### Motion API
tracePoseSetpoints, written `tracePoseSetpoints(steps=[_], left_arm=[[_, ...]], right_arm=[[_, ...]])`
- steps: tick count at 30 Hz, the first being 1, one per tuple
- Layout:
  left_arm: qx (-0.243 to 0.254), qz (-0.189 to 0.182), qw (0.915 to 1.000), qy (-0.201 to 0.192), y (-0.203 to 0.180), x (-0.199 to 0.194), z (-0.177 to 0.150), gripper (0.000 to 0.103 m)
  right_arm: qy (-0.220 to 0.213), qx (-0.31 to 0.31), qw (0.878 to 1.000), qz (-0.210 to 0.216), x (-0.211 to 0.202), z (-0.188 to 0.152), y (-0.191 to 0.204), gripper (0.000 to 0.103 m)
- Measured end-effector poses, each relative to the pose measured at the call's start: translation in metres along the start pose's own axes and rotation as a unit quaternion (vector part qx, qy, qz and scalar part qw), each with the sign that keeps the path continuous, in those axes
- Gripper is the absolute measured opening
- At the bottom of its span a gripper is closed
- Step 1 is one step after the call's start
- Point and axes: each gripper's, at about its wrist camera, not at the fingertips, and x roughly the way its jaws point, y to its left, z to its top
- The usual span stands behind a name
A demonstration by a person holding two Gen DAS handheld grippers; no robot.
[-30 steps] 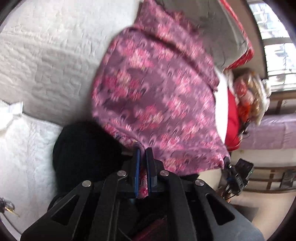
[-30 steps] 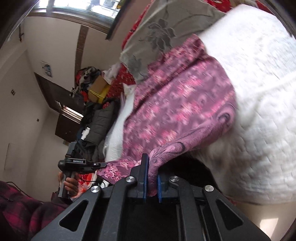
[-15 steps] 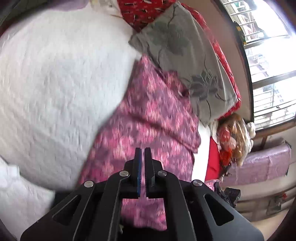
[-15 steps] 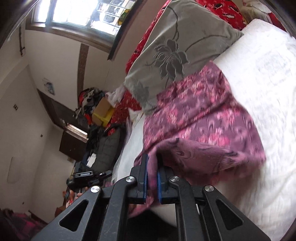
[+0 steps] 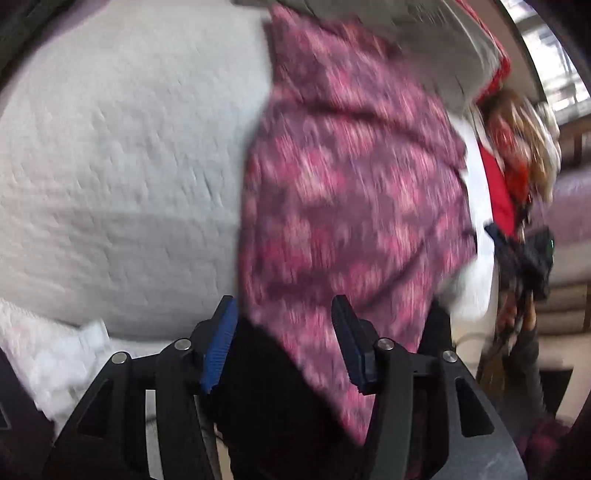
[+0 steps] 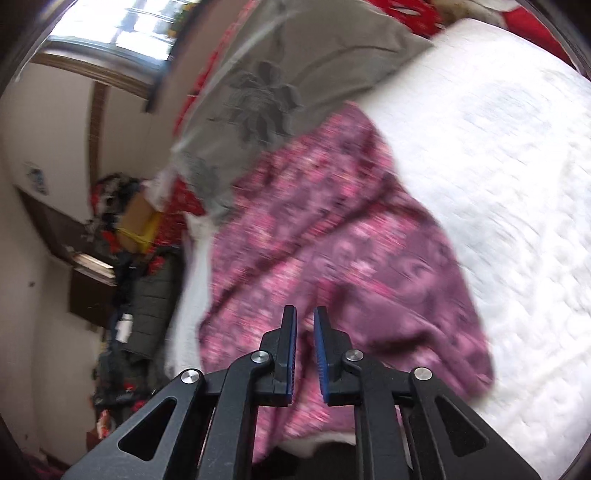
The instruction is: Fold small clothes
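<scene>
A purple garment with a pink flower print lies on the white quilted bed cover, its far end against a grey flowered pillow. My left gripper hovers over the garment's near edge. Its jaws are opening and stand wide, with cloth showing between them but clear of the blue pads. In the right wrist view the garment lies rumpled on the cover. My right gripper sits over its near edge. Its jaws are opening to a narrow gap and grip no cloth. Both views are blurred.
Red patterned bedding lies behind the pillow. Beyond the bed's left edge in the right wrist view stand dark furniture and piled clutter under a window. Something dark fills the space below the garment's near edge in the left wrist view.
Both grippers were shut on the garment's near edge. They carried it forward over the bed, then the left jaws opened wide and the right jaws parted slightly, letting the cloth go.
</scene>
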Motion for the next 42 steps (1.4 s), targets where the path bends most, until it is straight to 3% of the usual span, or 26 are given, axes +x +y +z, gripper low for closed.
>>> tracePoseSetpoints(steps=[3,7,9,12,14,17,20,22,26,28,31,36,38,39,40,41,42], left_arm=[[0.036,0.011,0.9992,0.014,-0.011,-0.002,-0.023,0.051],[0.108,0.105,0.9885,0.004,-0.024,-0.008,-0.044,0.052],[0.145,0.146,0.9786,-0.005,-0.028,-0.011,-0.054,0.052],[0.221,0.202,0.9538,-0.021,-0.039,-0.012,-0.072,0.052],[0.260,0.211,0.9420,-0.019,-0.048,-0.009,-0.083,0.052],[0.301,0.200,0.9323,-0.014,-0.066,0.002,-0.095,0.052],[0.304,0.184,0.9347,-0.006,-0.076,0.015,-0.097,0.052],[0.297,0.180,0.9378,-0.001,-0.079,0.023,-0.095,0.052],[0.260,0.160,0.9521,0.007,-0.072,0.030,-0.084,0.052],[0.238,0.149,0.9598,0.004,-0.069,0.028,-0.079,0.052],[0.210,0.136,0.9682,-0.004,-0.063,0.023,-0.074,0.052],[0.147,0.109,0.9828,-0.024,-0.042,0.006,-0.057,0.052],[0.128,0.090,0.9872,-0.031,-0.032,-0.005,-0.053,0.052],[0.125,0.082,0.9882,-0.032,-0.027,-0.009,-0.053,0.052],[0.127,0.077,0.9885,-0.030,-0.024,-0.012,-0.054,0.052],[0.130,0.078,0.9880,-0.029,-0.022,-0.013,-0.056,0.052],[0.137,0.083,0.9868,-0.027,-0.022,-0.014,-0.058,0.052]], right_arm=[[0.009,-0.007,1.000,-0.014,-0.006,-0.014,-0.003,0.013],[0.023,-0.013,0.999,-0.027,-0.009,-0.029,-0.002,0.013],[0.029,-0.018,0.999,-0.030,-0.011,-0.036,-0.001,0.014],[0.031,-0.030,0.998,-0.049,-0.014,-0.042,0.002,0.024],[0.033,-0.026,0.998,-0.049,-0.015,-0.045,0.002,0.025],[0.037,-0.018,0.999,-0.031,-0.014,-0.052,0.005,0.027],[0.064,-0.011,0.998,0.005,-0.001,-0.064,0.013,0.041],[0.095,-0.015,0.995,0.017,0.015,-0.074,0.021,0.045],[0.173,-0.018,0.984,0.031,0.061,-0.094,0.039,0.047],[0.218,-0.024,0.975,0.036,0.085,-0.105,0.050,0.050],[0.304,-0.031,0.951,0.055,0.123,-0.128,0.072,0.057],[0.363,-0.017,0.928,0.079,0.160,-0.152,0.094,0.056],[0.369,-0.022,0.925,0.088,0.166,-0.157,0.101,0.052],[0.365,-0.026,0.926,0.094,0.166,-0.157,0.104,0.041],[0.361,-0.029,0.927,0.101,0.165,-0.156,0.106,0.022],[0.349,-0.033,0.930,0.109,0.162,-0.153,0.108,0.010],[0.338,-0.033,0.933,0.116,0.158,-0.148,0.108,0.009]])
